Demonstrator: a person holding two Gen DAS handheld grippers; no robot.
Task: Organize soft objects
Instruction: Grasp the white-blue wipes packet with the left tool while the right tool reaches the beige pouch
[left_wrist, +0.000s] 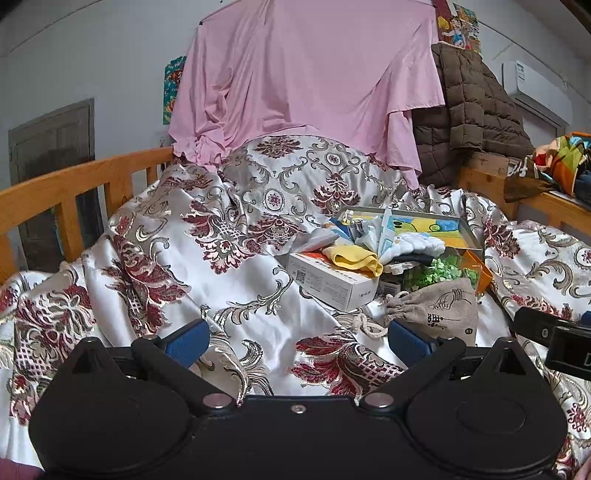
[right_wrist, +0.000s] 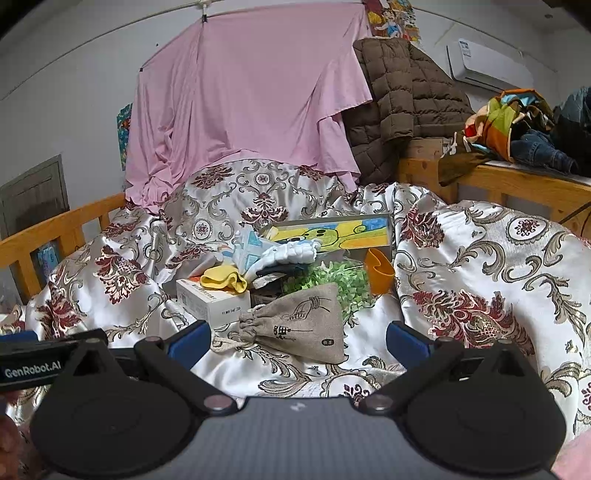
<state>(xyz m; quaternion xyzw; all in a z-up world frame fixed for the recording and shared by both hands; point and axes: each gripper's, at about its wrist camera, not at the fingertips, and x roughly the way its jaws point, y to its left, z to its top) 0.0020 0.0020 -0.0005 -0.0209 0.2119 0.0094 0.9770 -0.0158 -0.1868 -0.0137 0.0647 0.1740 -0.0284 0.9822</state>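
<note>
Left wrist view: left gripper (left_wrist: 297, 341) spread wide, empty, over the patterned bedspread (left_wrist: 155, 258), blue fingertips (left_wrist: 188, 341) apart above bare cloth. Ahead and to the right, a heap near the middle of the bed: white carton (left_wrist: 334, 282) with a yellow cloth (left_wrist: 354, 260) draped on its top, a white knitted piece (left_wrist: 417, 243) behind it, green leafy stuff (left_wrist: 439, 273), an orange cup (left_wrist: 480, 271), a painted tin (left_wrist: 432, 229) at the back. Drawstring pouch (left_wrist: 439, 308) just in front of the heap, beside the right fingertip. Black body of the other gripper poking in at the right edge.

Right wrist view: right gripper (right_wrist: 299, 341) likewise spread, holding nothing, with the pouch (right_wrist: 299, 325) lying between its blue fingertips (right_wrist: 406, 341), cord trailing toward the left one; contact not clear. Same heap seen closer: carton (right_wrist: 210, 302), yellow cloth (right_wrist: 223, 280), white knit (right_wrist: 291, 254), cup (right_wrist: 378, 273), tin (right_wrist: 332, 230). Only here: bright folded clothes and jeans (right_wrist: 517, 129) on the wooden shelf at the far right corner, seen in full.

Both views: pink sheet (left_wrist: 306, 77) hung behind the bed, brown quilted jacket (left_wrist: 469, 107) beside it, wooden bed rail (left_wrist: 74, 184) along the left edge.
</note>
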